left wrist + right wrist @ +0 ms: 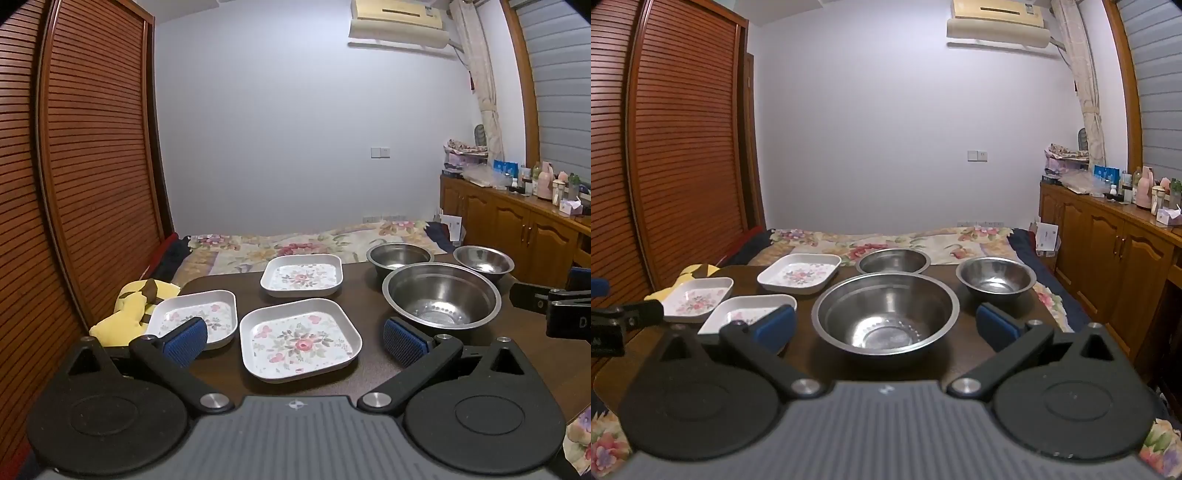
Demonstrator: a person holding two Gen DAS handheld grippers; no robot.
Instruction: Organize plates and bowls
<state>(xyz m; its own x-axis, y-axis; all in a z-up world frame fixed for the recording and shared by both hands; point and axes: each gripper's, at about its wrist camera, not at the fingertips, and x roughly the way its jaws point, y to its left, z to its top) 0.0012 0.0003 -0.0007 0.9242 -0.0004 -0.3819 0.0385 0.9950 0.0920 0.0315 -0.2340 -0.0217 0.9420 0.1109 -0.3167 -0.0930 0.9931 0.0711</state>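
**Inspector:** Start with the biggest item and work down

**Assistant:** Dark wooden bench (pixel 221 291) carries all the ware. Behind its far edge lies a bed with a floral cover (pixel 295 243); a louvred wooden wardrobe (pixel 92 166) stands on the left and a wooden cabinet (pixel 517 221) on the right

**Inspector:** The ware itself?

**Assistant:** Largest is the big steel bowl (pixel 886 314), right half of the bench, nearest the right gripper. Two smaller steel bowls sit behind it, apart from each other: the rear bowl (pixel 893 260) close behind its far rim, the right bowl (pixel 995 280) off to the right. All three upright and empty

**Inspector:** Plates?

**Assistant:** Three square floral plates on the left half, none stacked. Near plate (pixel 300 339) sits directly ahead of the left gripper; left plate (pixel 195 317) just beside it at the bench's left edge; far plate (pixel 302 275) behind them. A yellow plush toy (pixel 129 310) lies just off the left edge

**Inspector:** Grippers?

**Assistant:** Left gripper (pixel 295 338): jaws spread wide, nothing between the pads, held above the bench short of the near plate. Right gripper (pixel 886 328): jaws likewise wide, holding nothing, the big steel bowl ahead between them but untouched
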